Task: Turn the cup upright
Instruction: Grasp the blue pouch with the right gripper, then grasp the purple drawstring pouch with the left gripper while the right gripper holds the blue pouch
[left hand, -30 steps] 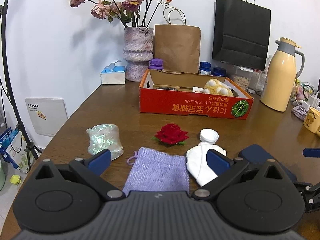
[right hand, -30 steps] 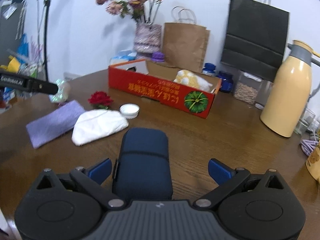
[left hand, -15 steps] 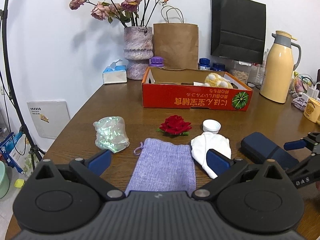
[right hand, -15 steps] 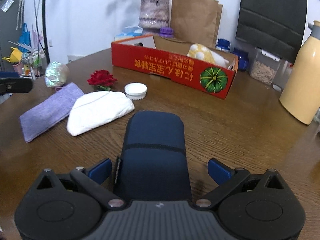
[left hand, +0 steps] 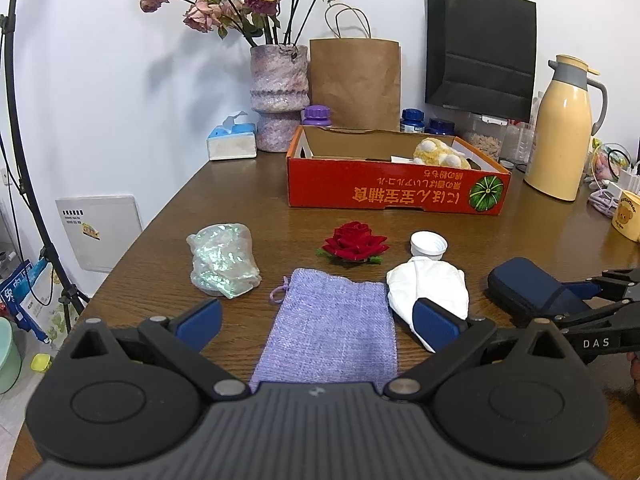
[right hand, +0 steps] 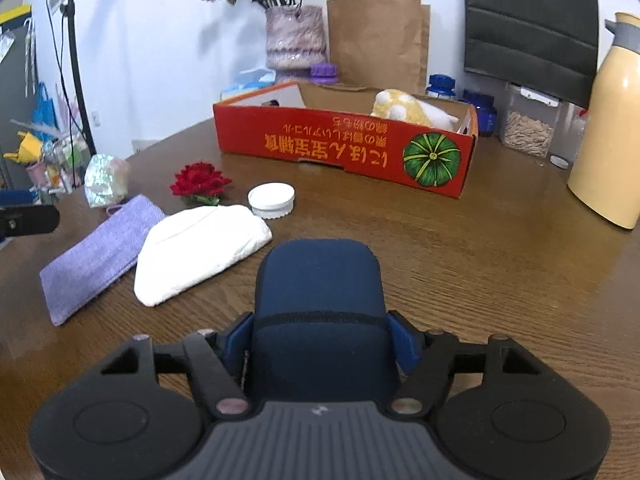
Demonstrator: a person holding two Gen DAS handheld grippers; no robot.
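Note:
A dark blue cup lies on its side on the brown table, its rounded end pointing away from me. My right gripper straddles the near part of the cup. Its jaws are closing, and the blue pads touch both sides of the cup. In the left wrist view the same cup lies at the right, with the right gripper around it. My left gripper hovers open over a purple cloth pouch, holding nothing.
A white folded cloth, a white lid, a red rose and a shiny crumpled bag lie left of the cup. A red cardboard box stands behind, a yellow thermos at the right, a yellow mug beyond.
The right gripper's jaws have gone from wide open to closed in against the blue cup's sides, after coming a little lower and nearer. The left gripper has stayed where it was.

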